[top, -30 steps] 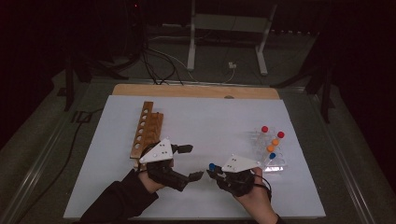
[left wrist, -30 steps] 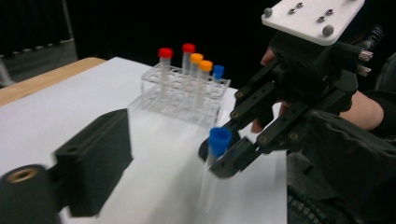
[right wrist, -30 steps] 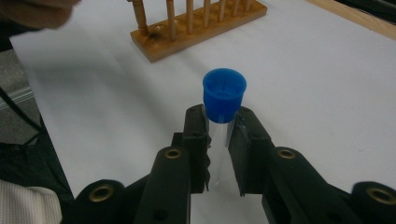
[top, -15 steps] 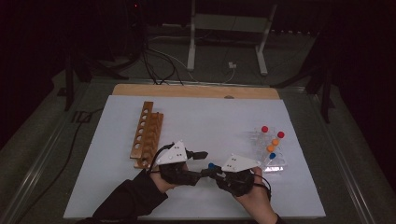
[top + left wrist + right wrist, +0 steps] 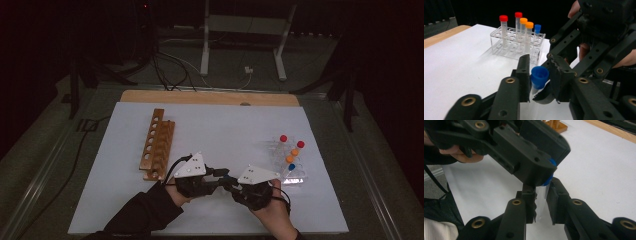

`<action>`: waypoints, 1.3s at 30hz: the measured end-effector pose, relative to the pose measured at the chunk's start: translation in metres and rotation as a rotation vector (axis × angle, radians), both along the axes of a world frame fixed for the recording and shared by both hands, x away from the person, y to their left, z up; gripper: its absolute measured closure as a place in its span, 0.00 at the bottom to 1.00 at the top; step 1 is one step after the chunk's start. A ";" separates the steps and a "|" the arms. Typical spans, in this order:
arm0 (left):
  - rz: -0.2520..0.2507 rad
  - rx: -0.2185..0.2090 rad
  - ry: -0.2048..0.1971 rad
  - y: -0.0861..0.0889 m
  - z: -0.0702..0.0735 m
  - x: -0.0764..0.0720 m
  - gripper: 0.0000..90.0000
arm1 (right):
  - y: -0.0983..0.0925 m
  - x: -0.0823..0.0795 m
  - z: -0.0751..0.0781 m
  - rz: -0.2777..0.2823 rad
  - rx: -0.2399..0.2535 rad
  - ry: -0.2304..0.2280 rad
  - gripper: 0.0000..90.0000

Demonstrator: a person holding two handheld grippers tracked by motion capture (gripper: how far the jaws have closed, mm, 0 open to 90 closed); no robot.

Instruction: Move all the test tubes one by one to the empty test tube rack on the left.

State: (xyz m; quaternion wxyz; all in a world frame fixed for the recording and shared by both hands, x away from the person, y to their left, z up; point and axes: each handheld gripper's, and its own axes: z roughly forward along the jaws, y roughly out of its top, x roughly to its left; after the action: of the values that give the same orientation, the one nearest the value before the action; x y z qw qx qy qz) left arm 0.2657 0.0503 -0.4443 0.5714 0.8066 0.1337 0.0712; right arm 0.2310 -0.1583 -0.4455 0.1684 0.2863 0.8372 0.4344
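White bench seen from above, wooden rack at left, clear rack of capped tubes at right. Near the front edge, between both, two hands meeting. Right hand-held gripper clamped on the clear body of a tube. Left hand-held gripper just closing, jaws now pressed on either side of the blue cap. Tube's long axis running straight from one gripper to the other, cap end toward the left one. Likely next: twisting the cap off.
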 end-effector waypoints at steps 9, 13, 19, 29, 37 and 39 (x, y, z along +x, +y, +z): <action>0.005 0.014 -0.037 -0.001 0.002 -0.001 0.86 | 0.000 0.000 0.000 -0.003 0.007 0.001 0.85; 0.010 0.024 -0.052 0.000 0.005 -0.001 0.87 | -0.001 0.001 0.000 -0.002 0.020 0.001 0.79; 0.036 0.019 -0.070 0.008 0.014 0.004 0.87 | -0.009 0.003 0.001 0.003 0.081 -0.012 0.57; 0.101 0.013 -0.093 0.027 0.032 0.020 0.87 | -0.013 0.001 0.001 -0.054 0.082 -0.051 0.18; 0.181 0.020 -0.111 0.049 0.044 0.039 0.87 | -0.017 0.001 0.000 -0.046 0.113 -0.042 0.00; 0.207 0.022 -0.118 0.054 0.048 0.044 0.87 | -0.019 0.001 0.001 -0.039 0.130 -0.040 0.00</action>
State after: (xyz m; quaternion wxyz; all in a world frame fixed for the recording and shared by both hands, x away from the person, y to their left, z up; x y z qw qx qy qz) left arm 0.3094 0.1046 -0.3966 0.5591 0.7890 0.1817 0.1785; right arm 0.2321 -0.1776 -0.4446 0.1747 0.3039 0.7980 0.4902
